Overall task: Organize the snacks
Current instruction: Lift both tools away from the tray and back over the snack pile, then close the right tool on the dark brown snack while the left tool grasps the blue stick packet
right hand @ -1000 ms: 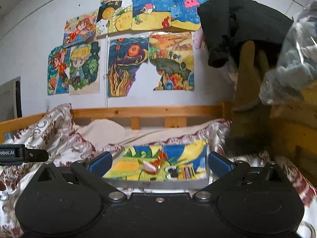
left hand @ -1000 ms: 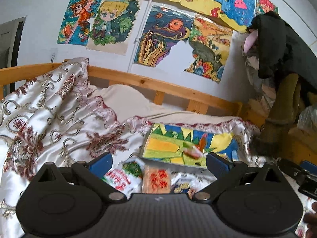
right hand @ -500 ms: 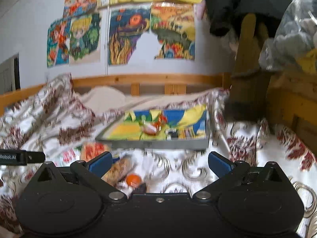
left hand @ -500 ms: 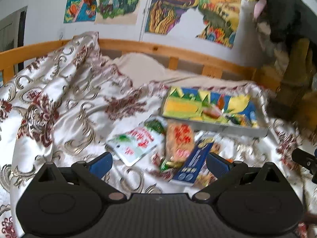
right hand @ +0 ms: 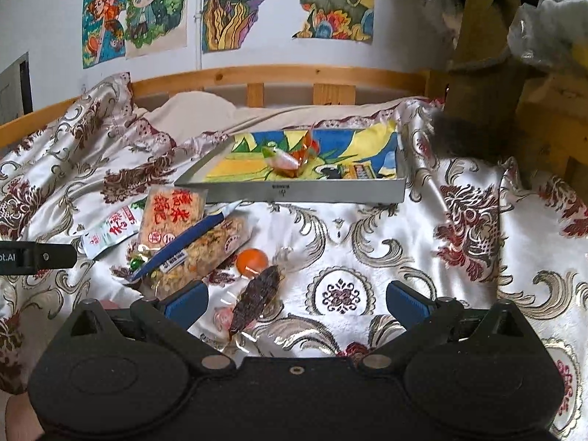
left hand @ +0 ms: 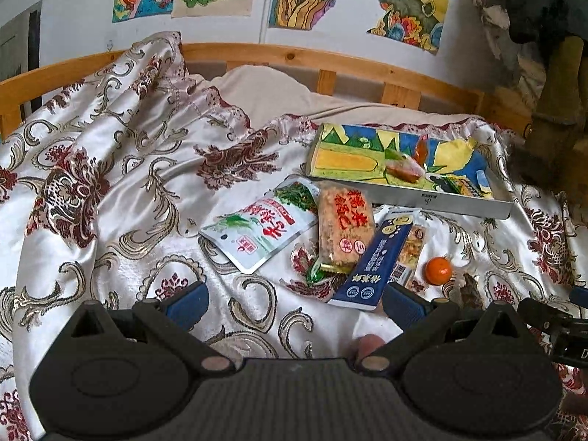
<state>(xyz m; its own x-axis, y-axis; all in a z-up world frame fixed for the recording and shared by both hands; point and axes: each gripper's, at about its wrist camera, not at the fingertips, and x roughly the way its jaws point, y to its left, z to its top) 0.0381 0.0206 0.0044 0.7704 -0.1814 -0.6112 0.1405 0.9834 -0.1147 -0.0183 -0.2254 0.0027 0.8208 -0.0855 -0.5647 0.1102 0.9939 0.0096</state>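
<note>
Loose snacks lie on the bedspread: a white and green pouch (left hand: 262,229), an orange rice-cracker pack (left hand: 343,222), a blue packet (left hand: 378,262), a small orange ball (left hand: 438,271) and a dark wrapped strip (right hand: 257,297). A grey tray (left hand: 433,200) with a colourful lining holds a few wrapped snacks (left hand: 404,169). It also shows in the right wrist view (right hand: 294,191). My left gripper (left hand: 294,303) is open and empty just in front of the blue packet. My right gripper (right hand: 296,303) is open and empty, with the dark strip near its left finger.
The satin bedspread (left hand: 110,183) is bunched high at the left. A wooden bed rail (left hand: 330,62) and a pillow (left hand: 272,92) lie behind the tray. Wooden furniture with dark clothes (right hand: 477,73) stands at the right.
Both grippers have tilted down from the wall toward the bed, bringing the loose snacks fully into view. Both stay open.
</note>
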